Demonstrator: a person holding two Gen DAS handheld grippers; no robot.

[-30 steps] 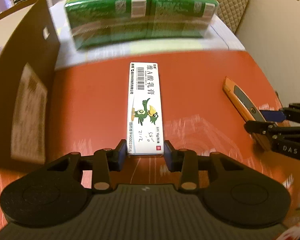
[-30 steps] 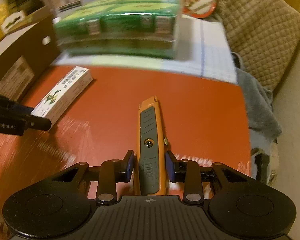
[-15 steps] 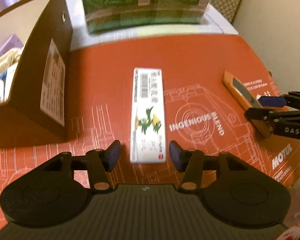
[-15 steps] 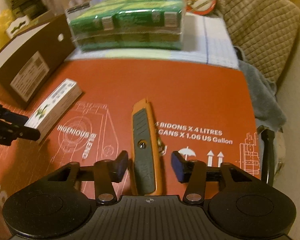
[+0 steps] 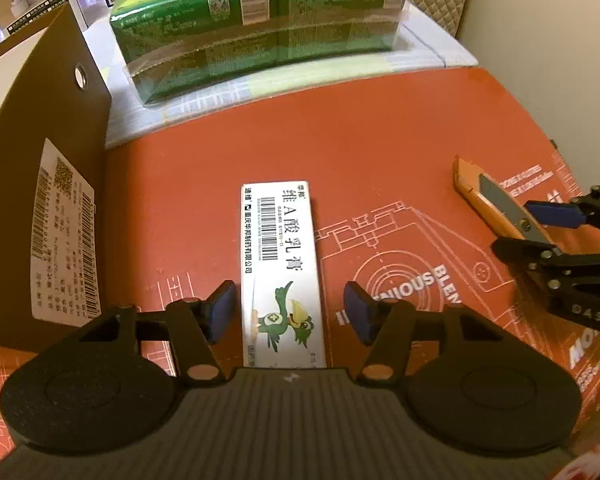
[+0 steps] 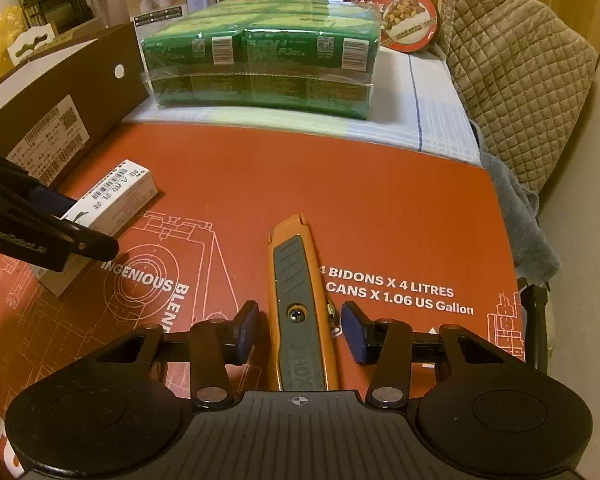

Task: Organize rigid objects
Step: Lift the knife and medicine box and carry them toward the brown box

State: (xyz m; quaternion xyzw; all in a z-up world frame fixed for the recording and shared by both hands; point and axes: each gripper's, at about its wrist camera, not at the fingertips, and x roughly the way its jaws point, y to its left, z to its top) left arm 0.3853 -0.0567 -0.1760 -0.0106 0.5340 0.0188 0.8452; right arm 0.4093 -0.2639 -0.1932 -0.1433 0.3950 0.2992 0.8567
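**Both claws spread, box and knife flat on the red sheet**

Underneath it all, a red printed sheet (image 6: 380, 200). Left of it, a brown cardboard box (image 5: 40, 160), shipping label facing in. Behind, a green shrink-wrapped pack (image 6: 260, 60). Only from the right wrist: quilted cushion (image 6: 512, 80), grey cloth (image 6: 520, 216), round snack lid (image 6: 408, 20). Then the white ointment box (image 5: 280, 264), lying lengthwise between the pads of the left gripper (image 5: 290, 312), spread wide, clear on both sides. From the right wrist, that box half hidden behind the left claw. Smallest, the orange utility knife (image 6: 300, 300), flat between the pads of the right gripper (image 6: 300, 332), closing in, not yet touching.
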